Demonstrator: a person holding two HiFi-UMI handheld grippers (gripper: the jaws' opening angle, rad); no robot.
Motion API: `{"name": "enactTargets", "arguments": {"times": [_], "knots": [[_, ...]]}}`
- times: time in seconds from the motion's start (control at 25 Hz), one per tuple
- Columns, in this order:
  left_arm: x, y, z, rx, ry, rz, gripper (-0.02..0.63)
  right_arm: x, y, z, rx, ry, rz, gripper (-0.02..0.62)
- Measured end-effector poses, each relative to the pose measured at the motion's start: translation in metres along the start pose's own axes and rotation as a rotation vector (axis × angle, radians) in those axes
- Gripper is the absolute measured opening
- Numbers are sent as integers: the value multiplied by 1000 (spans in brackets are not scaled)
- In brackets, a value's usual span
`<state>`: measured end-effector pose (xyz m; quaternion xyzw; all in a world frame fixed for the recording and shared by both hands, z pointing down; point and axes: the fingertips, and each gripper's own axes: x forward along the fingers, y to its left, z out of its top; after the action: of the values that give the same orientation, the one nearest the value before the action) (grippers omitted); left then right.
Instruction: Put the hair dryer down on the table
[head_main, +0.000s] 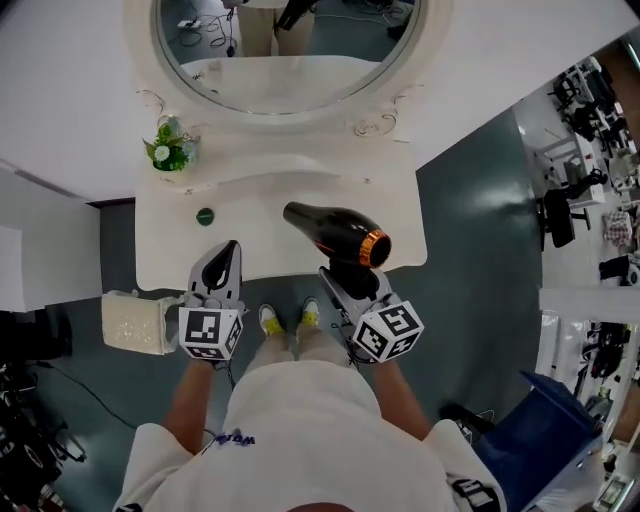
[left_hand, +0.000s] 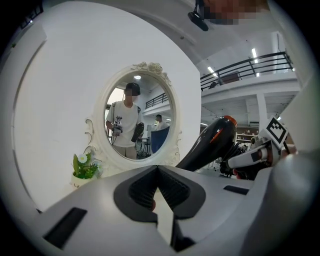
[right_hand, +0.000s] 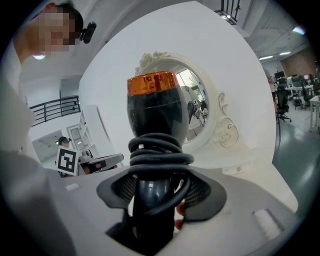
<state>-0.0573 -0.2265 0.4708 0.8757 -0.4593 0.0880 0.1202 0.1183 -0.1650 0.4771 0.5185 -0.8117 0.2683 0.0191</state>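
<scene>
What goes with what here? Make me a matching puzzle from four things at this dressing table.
1. hair dryer
2. potted flowers
3. green disc
4. left gripper

a. jaws together, empty
b. lying on the table
c. standing beside the mirror, at its frame
d. held by its handle in the right gripper

Pairs: 1-d, 2-c, 3-b, 4-a

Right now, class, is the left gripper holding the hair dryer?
No. The hair dryer is clamped by its handle in the right gripper, while the left gripper is shut on nothing.
</scene>
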Motion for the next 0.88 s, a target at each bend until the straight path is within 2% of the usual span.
{"name": "enactTargets", "arguments": {"times": [0.32, 0.52, 0.68, 0.88], "knots": [[17, -10, -10, 6, 35, -13, 9, 14, -14, -8, 50, 25, 17, 270], [24, -10, -21, -14, 41, 13, 9, 20, -24, -11, 35, 41, 17, 270], [28, -11, -30, 20, 25, 39, 9, 20, -32, -21, 40, 61, 14, 270], [39, -6, -36, 30, 28, 33, 9, 29, -35, -25, 25, 76, 23, 270]]}}
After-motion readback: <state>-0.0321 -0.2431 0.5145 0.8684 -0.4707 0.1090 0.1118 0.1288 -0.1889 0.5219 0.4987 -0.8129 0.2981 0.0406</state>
